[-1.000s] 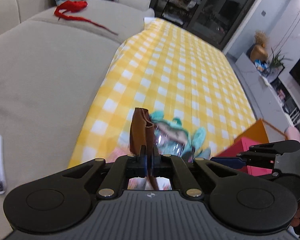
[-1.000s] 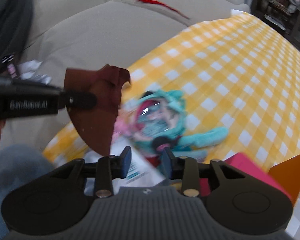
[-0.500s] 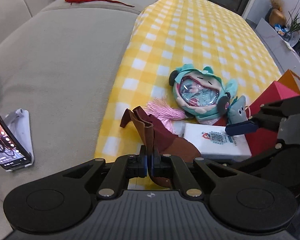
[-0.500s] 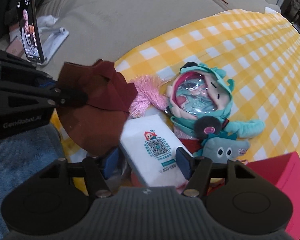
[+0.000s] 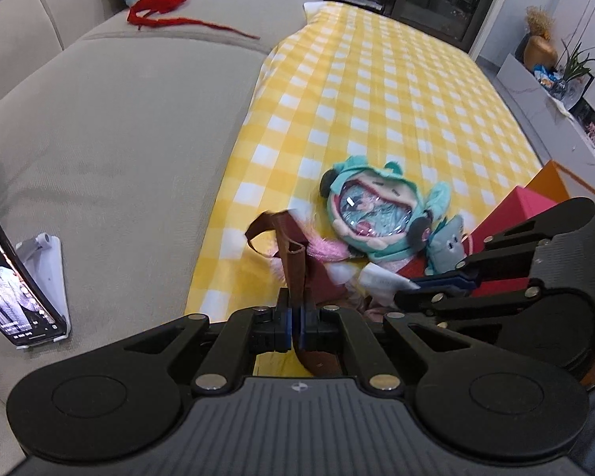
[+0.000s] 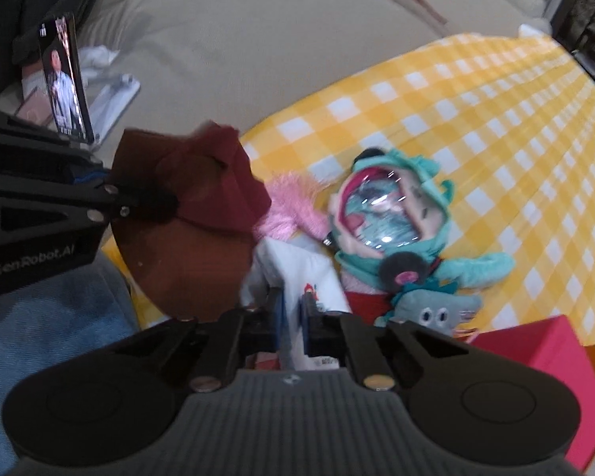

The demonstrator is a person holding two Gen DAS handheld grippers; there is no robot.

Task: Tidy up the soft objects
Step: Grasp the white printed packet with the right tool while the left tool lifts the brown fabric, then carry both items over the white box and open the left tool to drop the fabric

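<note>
Left gripper (image 5: 293, 327) clamped on brown cloth (image 5: 293, 261); right gripper (image 6: 293, 319) just closed, pinching white tissue pack (image 6: 297, 273).

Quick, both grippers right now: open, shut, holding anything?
Left gripper: shut on the brown leather piece.
Right gripper: just closed, shut on the white tissue pack.

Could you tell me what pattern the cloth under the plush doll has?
Yellow and white checks on the cloth, clearest in the left wrist view.
</note>
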